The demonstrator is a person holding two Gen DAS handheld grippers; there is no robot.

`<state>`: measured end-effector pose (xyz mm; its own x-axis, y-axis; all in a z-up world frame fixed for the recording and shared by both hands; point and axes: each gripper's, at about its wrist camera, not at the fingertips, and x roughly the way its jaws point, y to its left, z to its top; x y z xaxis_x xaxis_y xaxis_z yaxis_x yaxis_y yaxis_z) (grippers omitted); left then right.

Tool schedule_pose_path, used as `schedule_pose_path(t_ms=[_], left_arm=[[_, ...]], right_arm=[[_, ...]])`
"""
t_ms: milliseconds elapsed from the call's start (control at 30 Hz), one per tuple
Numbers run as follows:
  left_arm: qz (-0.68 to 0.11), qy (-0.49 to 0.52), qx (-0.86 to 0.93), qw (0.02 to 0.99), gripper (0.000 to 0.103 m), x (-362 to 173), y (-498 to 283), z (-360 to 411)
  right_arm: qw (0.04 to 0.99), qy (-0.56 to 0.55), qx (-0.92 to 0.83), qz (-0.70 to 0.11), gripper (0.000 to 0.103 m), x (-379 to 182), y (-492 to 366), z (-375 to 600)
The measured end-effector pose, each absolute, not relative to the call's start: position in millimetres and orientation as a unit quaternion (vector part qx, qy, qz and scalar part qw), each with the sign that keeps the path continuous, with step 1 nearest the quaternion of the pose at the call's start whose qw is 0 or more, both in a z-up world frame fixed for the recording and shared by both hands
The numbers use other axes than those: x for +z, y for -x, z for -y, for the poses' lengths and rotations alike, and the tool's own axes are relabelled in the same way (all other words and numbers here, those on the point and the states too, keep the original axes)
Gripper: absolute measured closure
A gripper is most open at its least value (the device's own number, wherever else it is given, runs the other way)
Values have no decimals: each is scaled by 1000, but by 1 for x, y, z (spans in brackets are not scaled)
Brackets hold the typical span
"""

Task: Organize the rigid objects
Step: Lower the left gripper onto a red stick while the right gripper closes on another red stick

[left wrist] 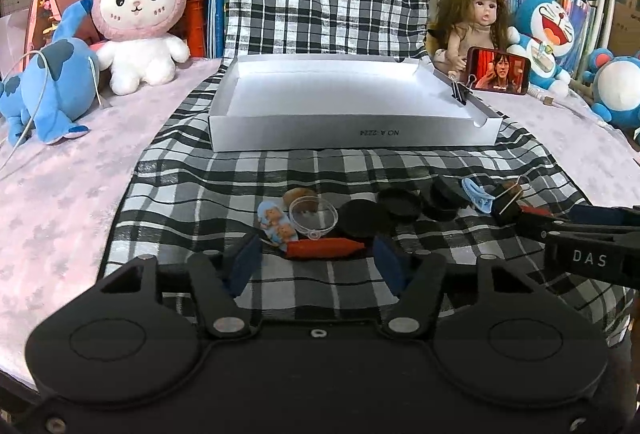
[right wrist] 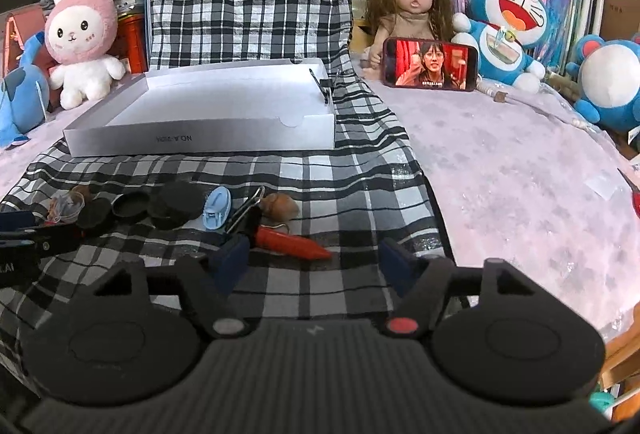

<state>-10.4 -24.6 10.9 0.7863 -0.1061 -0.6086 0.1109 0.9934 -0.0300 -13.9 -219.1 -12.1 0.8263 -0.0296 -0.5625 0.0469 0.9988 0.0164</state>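
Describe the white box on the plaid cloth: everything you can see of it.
The box is a shallow, open, rectangular tray that looks like white cardboard, with low walls and nothing visible on its floor. Its near wall carries small upside-down printing and a half-round thumb notch near the right corner. A black binder clip is clamped on the right wall. It lies flat on the plaid cloth, behind the row of small items; neither gripper touches it.

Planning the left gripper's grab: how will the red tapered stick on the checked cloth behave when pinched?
The red tapered stick looks rigid, so it should hold its shape. Its rounded, pointed form may roll or pivot. The soft checked cloth probably damps sliding.
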Motion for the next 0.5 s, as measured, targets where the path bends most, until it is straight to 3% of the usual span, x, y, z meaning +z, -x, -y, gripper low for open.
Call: schedule_pose_path(t_ms=[500], left_arm=[[-300,-44,-40,952,57,0,10,41]], right_arm=[[958,-13,-23,-286,42,-13,9,209]])
